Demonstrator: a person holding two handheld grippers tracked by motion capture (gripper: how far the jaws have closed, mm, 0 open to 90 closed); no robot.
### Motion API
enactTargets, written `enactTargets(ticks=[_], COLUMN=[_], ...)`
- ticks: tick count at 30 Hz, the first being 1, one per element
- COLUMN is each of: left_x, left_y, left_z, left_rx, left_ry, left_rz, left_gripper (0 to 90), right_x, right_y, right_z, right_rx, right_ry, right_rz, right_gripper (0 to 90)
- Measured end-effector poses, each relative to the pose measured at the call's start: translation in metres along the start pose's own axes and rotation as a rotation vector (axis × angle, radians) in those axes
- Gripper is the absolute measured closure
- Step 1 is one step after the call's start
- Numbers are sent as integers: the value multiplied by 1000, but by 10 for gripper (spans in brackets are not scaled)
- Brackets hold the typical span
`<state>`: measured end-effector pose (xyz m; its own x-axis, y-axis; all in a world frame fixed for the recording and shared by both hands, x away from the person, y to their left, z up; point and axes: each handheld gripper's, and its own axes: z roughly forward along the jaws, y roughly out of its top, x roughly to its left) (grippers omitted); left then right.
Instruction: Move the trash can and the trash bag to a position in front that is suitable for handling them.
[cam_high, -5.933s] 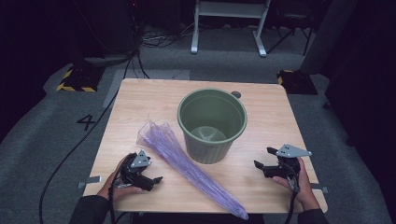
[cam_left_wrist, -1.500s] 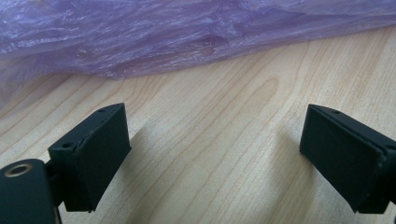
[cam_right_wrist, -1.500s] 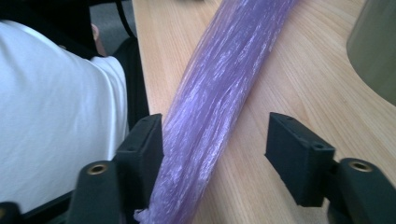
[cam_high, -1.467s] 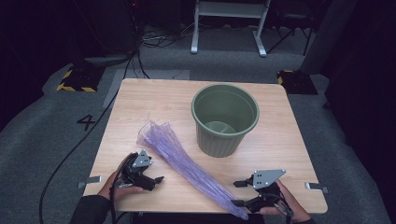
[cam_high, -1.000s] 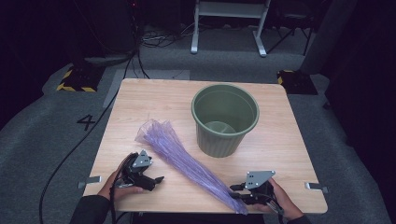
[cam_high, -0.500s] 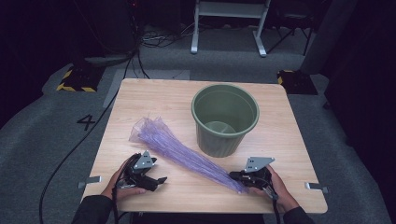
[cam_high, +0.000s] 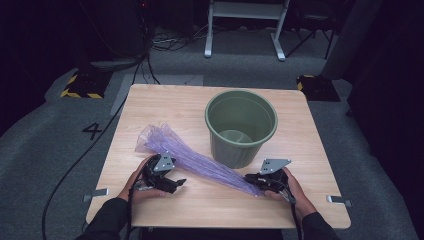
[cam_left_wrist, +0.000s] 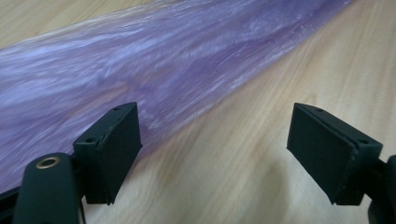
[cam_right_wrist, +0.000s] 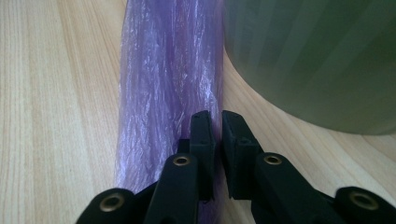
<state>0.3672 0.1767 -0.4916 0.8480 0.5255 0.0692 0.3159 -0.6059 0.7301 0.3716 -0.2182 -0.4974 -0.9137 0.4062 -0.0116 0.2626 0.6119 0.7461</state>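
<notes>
A long purple plastic bag (cam_high: 200, 162) lies slanted across the wooden table (cam_high: 165, 110), its ruffled open end at the left and its narrow end at the right. My right gripper (cam_high: 255, 181) is shut on that narrow end; in the right gripper view the pads (cam_right_wrist: 202, 135) pinch the film of the bag (cam_right_wrist: 168, 84) beside the bucket wall (cam_right_wrist: 317, 56). A green bucket (cam_high: 241, 127) stands upright just behind the bag. My left gripper (cam_high: 176, 184) rests open at the bag's near side; in the left gripper view the bag (cam_left_wrist: 140, 60) lies just beyond its pads (cam_left_wrist: 116, 144).
The table's front edge (cam_high: 215, 220) runs close under both hands. Bare wood lies at the back left of the table. Beyond the table are cables, a grey floor with a painted 4 (cam_high: 93, 131), and a white stand (cam_high: 245, 25).
My right gripper has slid left along the front of the table, reached the bag's narrow end and shut on it. The bag has shifted and spread a little leftward. The left gripper stays put.
</notes>
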Motion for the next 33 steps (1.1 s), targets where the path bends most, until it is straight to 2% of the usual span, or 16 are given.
enactTargets(ticks=[5, 6, 8, 11, 12, 13, 16, 17, 18, 19, 22, 25, 27, 28, 33], left_x=[4, 4, 7, 8, 9, 10, 11, 12, 12, 12, 12, 14, 14, 16, 20], left_y=[11, 12, 15, 17, 19, 20, 22, 22, 22, 22, 21, 21, 20, 19, 16], left_z=[11, 13, 18, 26, 30, 30, 32, 33, 33, 34, 34, 33, 32, 30, 27], left_rx=[-6, -6, 11, 33, 37, 34, 28, 20, 20, 17, 16, 23, 29, 34, 41], left_ry=[2, 22, 9, 17, 23, 15, 20, 25, 25, 28, 29, 46, 66, 79, 121], left_rz=[8, 22, 14, 24, 28, 18, 12, -5, -5, -14, -37, -48, -50, -65, -86], left_gripper=[161, 161, 173, 196, 243, 273, 451, 534, 576, 624, 735, 800, 813, 823, 866], right_x=[1, 1, 2, 1, 0, 0, 0, -1, -1, 0, 1, 3, 6, 9, 17], right_y=[6, 6, 8, 8, 8, 7, 7, 7, 7, 6, 5, 5, 5, 4, 1], right_z=[7, 7, 7, 7, 6, 6, 4, 2, 2, -2, -12, -20, -30, -37, -50], right_rx=[3, 3, 1, -6, -13, -11, -14, -14, -14, -22, -61, -83, -114, -130, -143], right_ry=[5, 5, 7, 3, 7, 4, 4, -5, -5, -18, -42, -58, -61, -61, -40], right_rz=[-13, -13, -19, -10, 1, 4, 12, 25, 25, 41, 64, 71, 75, 65, 61], right_gripper=[792, 792, 760, 711, 628, 622, 571, 510, 510, 471, 461, 451, 439, 420, 369])
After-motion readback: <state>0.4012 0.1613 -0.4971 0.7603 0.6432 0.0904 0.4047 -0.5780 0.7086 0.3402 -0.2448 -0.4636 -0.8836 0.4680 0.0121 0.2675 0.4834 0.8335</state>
